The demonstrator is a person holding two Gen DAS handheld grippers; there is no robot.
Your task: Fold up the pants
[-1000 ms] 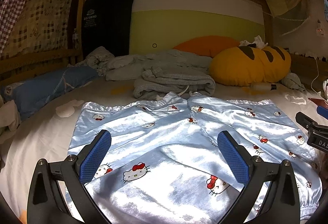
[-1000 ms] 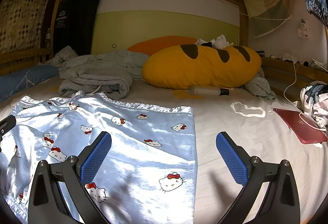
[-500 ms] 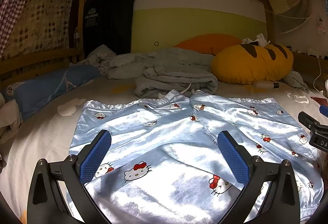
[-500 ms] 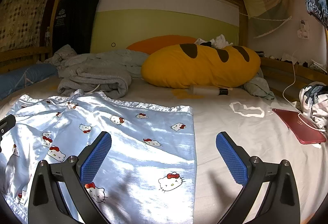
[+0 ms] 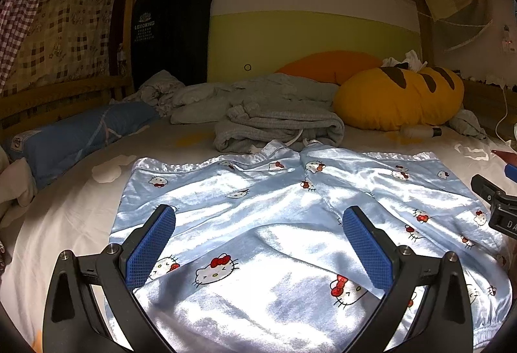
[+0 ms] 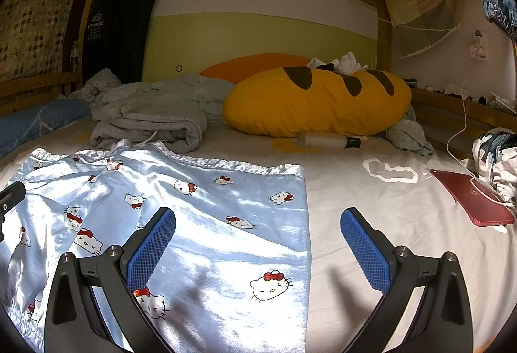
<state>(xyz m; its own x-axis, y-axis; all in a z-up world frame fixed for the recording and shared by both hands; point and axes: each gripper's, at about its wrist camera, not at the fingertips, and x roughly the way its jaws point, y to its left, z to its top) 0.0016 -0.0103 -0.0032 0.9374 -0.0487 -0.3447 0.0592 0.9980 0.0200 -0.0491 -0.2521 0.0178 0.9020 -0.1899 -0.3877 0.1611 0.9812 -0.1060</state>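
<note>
Both the left gripper (image 5: 258, 243) and right gripper (image 6: 257, 243) hover spread apart, empty, over glossy pale-blue cat-print satin pants (image 5: 274, 223); that slick fabric (still unfolded) could slide from a shallow pinch.

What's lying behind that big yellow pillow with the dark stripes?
Behind the yellow pillow an orange cushion and crumpled white cloth poke out; whatever else lies behind it is hidden.

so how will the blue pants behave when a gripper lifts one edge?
The pants look glossy, like satin, so probably slippery between the pads. They lie flat with soft wrinkles, so likely floppy and light, draping rather than holding shape. Both grippers, left and right, are open.
</note>
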